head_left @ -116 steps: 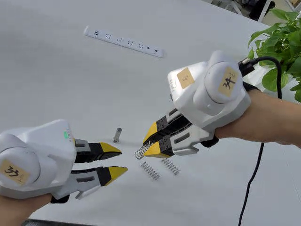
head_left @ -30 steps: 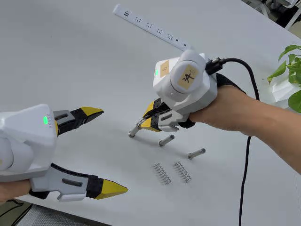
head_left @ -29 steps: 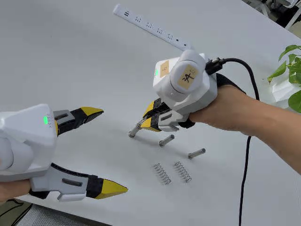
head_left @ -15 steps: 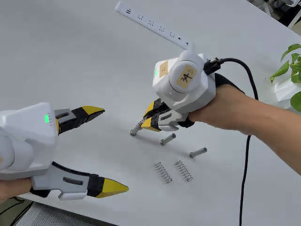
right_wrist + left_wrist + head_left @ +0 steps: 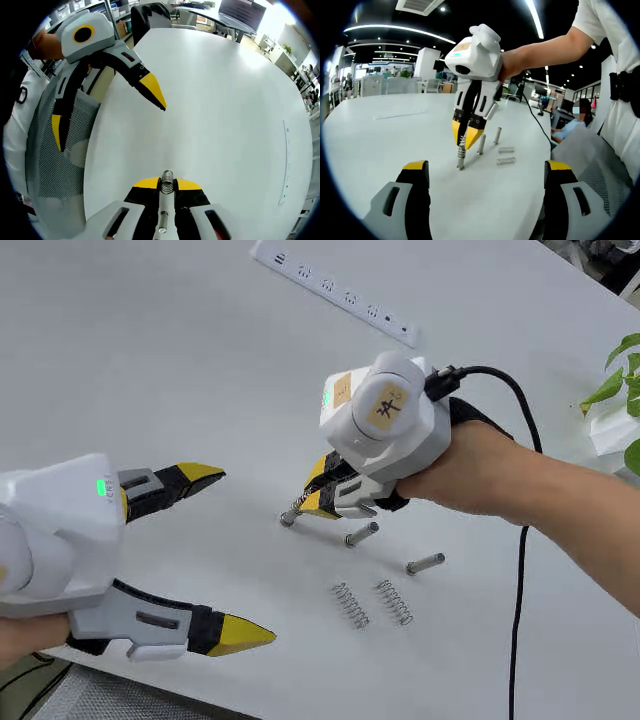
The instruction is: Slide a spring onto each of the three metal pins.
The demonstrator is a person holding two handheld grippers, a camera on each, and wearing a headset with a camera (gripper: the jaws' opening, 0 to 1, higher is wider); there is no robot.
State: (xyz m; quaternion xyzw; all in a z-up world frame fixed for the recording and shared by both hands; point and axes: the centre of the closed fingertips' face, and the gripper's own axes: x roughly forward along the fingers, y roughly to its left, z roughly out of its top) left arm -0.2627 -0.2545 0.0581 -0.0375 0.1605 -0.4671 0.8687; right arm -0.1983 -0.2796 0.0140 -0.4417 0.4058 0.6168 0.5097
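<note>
Since the earliest frame, right gripper has carried its spring onto first pin. Over the last half-second, nothing has shifted but the camera. Right jaws are nearly closed, pinching the spring, which sits round first pin's upper part. Pin foot is bare on white table. Left gripper hangs near first pin, jaws spread wide, gripping nothing, touching nothing. Second pin stands just beside first pin and third pin farther along, both bare and on the side away from the left gripper. Loose spring and second loose spring lie flat near them. Power strip lies well beyond first pin.
</note>
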